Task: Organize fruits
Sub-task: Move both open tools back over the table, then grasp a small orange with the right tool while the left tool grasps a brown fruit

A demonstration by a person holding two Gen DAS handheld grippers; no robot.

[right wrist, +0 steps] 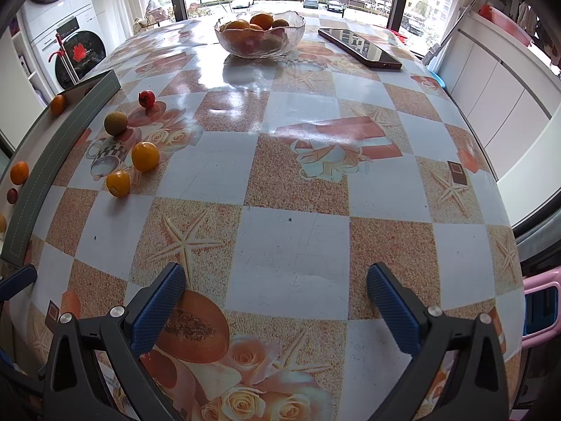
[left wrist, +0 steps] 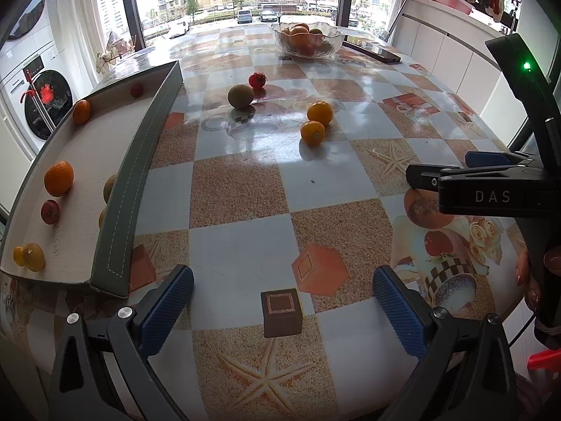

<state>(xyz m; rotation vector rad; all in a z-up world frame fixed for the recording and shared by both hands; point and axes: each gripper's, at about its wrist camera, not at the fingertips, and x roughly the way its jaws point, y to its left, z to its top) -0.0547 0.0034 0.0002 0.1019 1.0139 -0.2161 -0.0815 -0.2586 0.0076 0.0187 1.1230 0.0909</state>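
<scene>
Both hand-held grippers hover low over the table (right wrist: pixel 287 245) with nothing in them: the left hand-held gripper (left wrist: pixel 282 301) has its blue pads spread wide, and the right hand-held gripper (right wrist: pixel 277 298) is spread just as wide, only bare tablecloth showing between its fingers. Ahead and to the left of the right one lie four loose fruits close together: a small orange (right wrist: pixel 118 183) nearest, a larger orange (right wrist: pixel 145 156) just beyond it, a brownish-green fruit (right wrist: pixel 115 123) further on, and a small red fruit (right wrist: pixel 146 98) farthest. Left of the left hand-held gripper sits a grey-walled tray (left wrist: pixel 135 182) already carrying several oranges, red fruits and yellow ones. Far ahead stands a glass bowl (right wrist: pixel 259 35) heaped with fruit, a phone (right wrist: pixel 359 48) to its right. By my reading the sorting is partway through and this is a pause between picks, with four fruits left on the table. Whether they belong in the tray or the bowl cannot be told. The next move likely calls for reaching forward and left to the nearest small orange, straddling it squarely before closing, since round fruit rolls easily
</scene>
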